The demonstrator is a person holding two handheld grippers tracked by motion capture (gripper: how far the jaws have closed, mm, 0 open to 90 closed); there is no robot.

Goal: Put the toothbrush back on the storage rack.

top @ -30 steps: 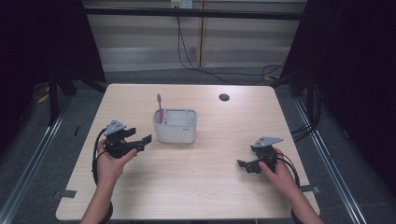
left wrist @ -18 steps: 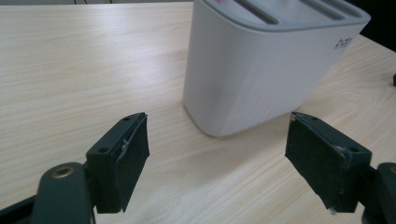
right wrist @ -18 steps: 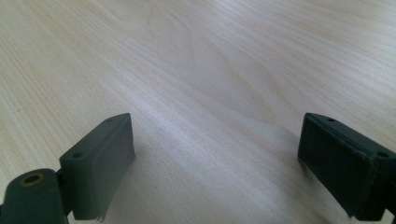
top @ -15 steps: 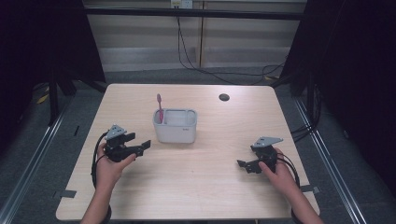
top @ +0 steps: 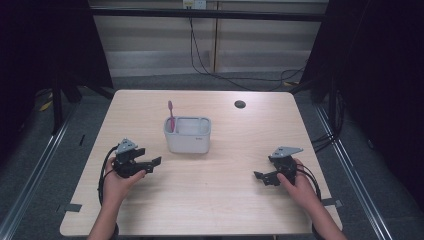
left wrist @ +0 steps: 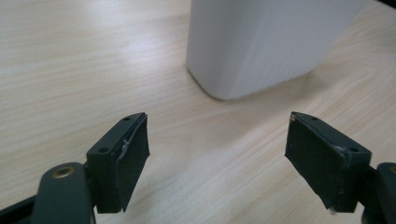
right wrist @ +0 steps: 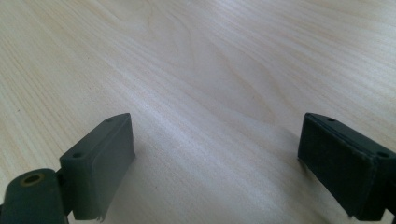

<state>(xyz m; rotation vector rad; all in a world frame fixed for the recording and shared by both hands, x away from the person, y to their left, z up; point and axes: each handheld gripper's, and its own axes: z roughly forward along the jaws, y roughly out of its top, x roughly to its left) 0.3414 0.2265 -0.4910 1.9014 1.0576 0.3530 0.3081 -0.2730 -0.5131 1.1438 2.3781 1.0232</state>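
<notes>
So we've got both tongs sitting low over the desk (top: 215, 200) with nothing in them. Our left tongs (top: 150, 164) are spread wide and pointing at the near left corner of the white holder (top: 188, 135); in the left gripper view that holder (left wrist: 266, 42) stands just beyond the open jaws, near but not touching. A pink toothbrush (top: 171, 115) stands upright in the holder's left end, head up. Our right tongs (top: 261, 177) are also wide open, well off to the right, looking at bare wood in the right gripper view.

Our guess is the step in hand is a reach for the toothbrush or the holder. To do it well, we'd lift the left tongs first, since the handle sticks out above the rim and a low approach just bumps the wall. Come in from above, line the jaws up either side of the handle, then close gently so the light holder doesn't tip.

Versus a second ago: the left tongs have drifted a little nearer to us and away from the holder. The right ones haven't budged, same for holder and toothbrush.
</notes>
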